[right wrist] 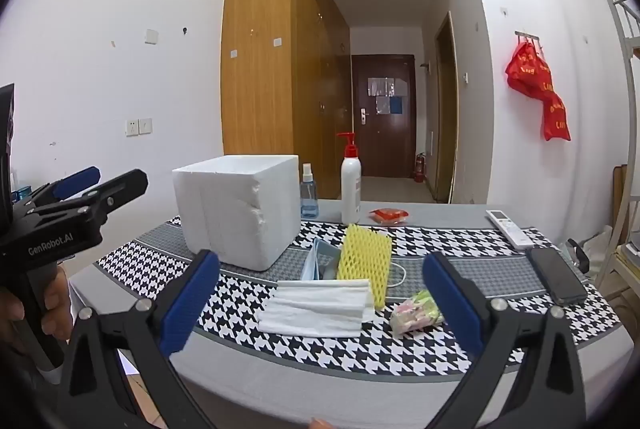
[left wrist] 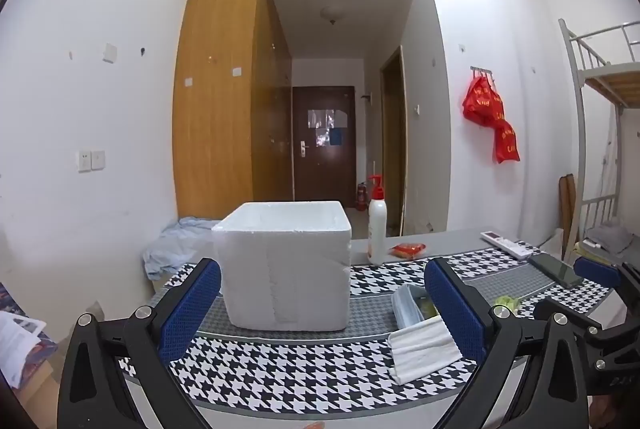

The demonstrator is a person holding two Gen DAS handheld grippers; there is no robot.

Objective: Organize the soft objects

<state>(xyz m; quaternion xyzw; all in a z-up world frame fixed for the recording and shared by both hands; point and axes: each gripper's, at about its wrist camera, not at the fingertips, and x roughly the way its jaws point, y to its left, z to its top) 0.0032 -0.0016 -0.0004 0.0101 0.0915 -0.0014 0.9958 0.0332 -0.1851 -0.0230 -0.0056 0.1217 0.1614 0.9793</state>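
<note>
Two handheld grippers, both w/ blue-padded fingers spread wide, nothing between them. Right gripper [right wrist: 320, 293] aimed straight at folded white soft cloth [right wrist: 320, 305], lying on black-and-white houndstooth table cover [right wrist: 280, 357], near edge, centre of right wrist view. Cloth's long axis running left-right, i.e. across the finger gap, so probably needs a wrist turn or a pinch on the short side. Just behind cloth: yellow foam mesh sleeve [right wrist: 366, 257], long axis near-far, touching cloth's far right corner; light-blue face mask [right wrist: 318, 261] to its left; small pastel soft packet [right wrist: 416, 311] at right, just beside right pad. Open white foam box [left wrist: 284, 269] far left, likely the drop spot. Left gripper [left wrist: 322, 305] facing box, cloth off to its right. Right hand nearer to all soft items.
</note>
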